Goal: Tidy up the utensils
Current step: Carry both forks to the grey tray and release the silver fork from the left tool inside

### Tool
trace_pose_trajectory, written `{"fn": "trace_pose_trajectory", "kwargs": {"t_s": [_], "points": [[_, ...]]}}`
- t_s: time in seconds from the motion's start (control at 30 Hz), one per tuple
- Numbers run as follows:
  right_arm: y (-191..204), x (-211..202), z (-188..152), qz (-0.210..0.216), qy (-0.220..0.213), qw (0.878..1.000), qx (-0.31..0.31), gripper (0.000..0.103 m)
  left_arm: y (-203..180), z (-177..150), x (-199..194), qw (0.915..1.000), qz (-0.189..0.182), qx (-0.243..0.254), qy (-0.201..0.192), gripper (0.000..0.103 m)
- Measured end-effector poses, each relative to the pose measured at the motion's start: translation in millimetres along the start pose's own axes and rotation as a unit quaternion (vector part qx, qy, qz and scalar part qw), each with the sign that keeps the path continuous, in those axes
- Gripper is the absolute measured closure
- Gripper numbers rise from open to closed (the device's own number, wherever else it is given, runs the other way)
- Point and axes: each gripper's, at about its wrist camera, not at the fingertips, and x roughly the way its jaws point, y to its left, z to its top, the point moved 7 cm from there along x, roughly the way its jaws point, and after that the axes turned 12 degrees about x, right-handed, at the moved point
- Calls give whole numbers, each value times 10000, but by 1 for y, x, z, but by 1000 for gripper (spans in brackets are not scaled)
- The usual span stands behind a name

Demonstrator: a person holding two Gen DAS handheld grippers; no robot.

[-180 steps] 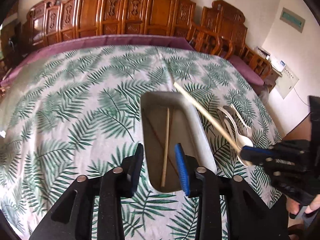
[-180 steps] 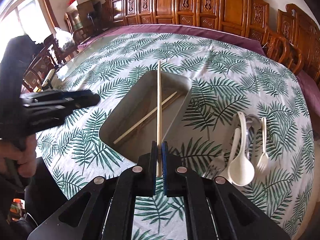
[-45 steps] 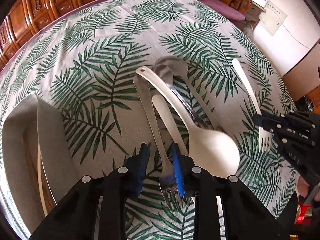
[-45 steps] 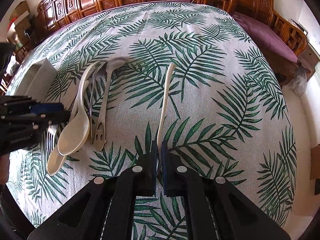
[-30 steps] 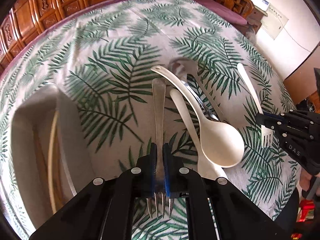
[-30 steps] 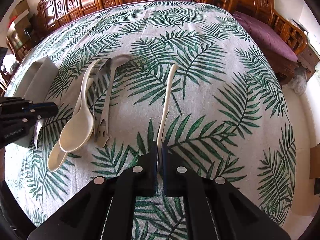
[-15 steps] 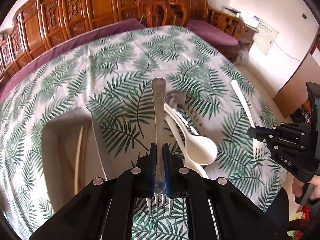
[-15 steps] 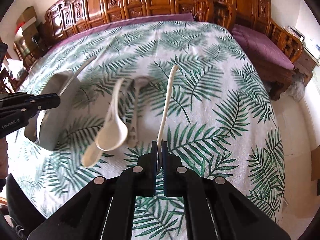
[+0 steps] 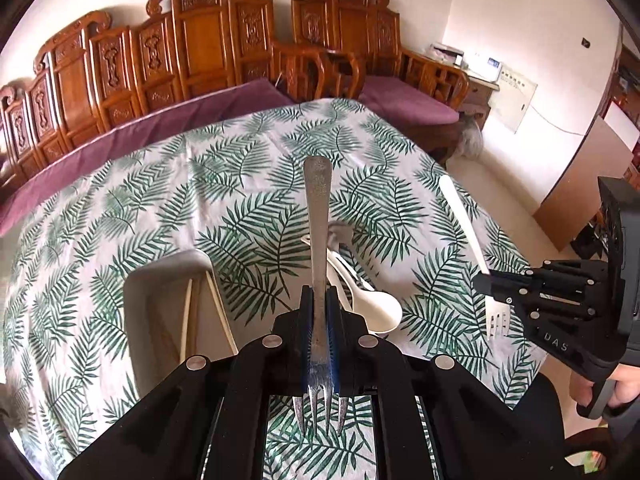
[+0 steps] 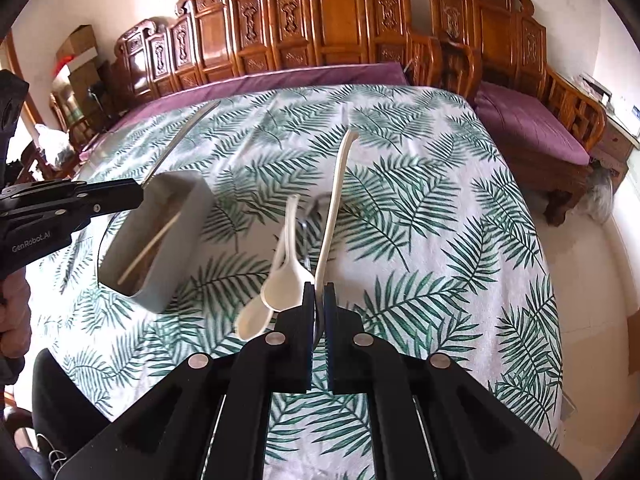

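My left gripper [image 9: 319, 300] is shut on a metal fork [image 9: 317, 208], held above the table with the handle pointing away and the tines toward the camera. To its left stands the grey tray [image 9: 154, 308] with chopsticks [image 9: 187, 312] inside. My right gripper [image 10: 316, 296] is shut on a white plastic fork [image 10: 335, 200], also lifted off the cloth. Two white spoons [image 10: 285, 284] and a metal utensil [image 9: 340, 236] lie between the two grippers on the leaf-print cloth. In the right wrist view the left gripper [image 10: 132, 196] hangs by the tray [image 10: 176, 264].
The leaf-print tablecloth [image 9: 248, 168] covers a round table. Carved wooden chairs [image 10: 320, 28] and purple cushions [image 10: 528, 128] stand behind it. A person's hand [image 9: 624, 388] holds the right gripper's handle at the right edge. Boxes [image 10: 76, 56] sit at the far left.
Both grippers have risen from the table with their forks. The cloth, the tray and the spoons now look farther below, and the chairs and the wall have come into view.
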Motion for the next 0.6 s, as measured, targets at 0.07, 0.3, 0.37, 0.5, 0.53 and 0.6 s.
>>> {"fn": "trace_pose_trajectory", "kwargs": {"t_s": [0.07,0.3,0.37,0.5,0.53,0.6], "points": [[7,-4,-1,49,-28,10000,-25,98,-1,-1,-7,10000,2,16,-57,97],[30,-13,-4,219,-80,9996,-133,98,7,-11,-21,9999,41,8,-130,97],[38,-15,-5,262,-96,9994,-185,98,13,-18,-22,9999,64,-28,-104,97],[51,-17,-6,361,-110,9990,-244,98,27,-32,-22,9998,147,-146,-34,97],[54,-17,-6,383,-110,9989,-252,98,32,-36,-22,9997,169,-180,-11,97],[62,-16,-7,436,-96,9986,-286,98,40,-41,-21,9995,201,-253,26,97]]}}
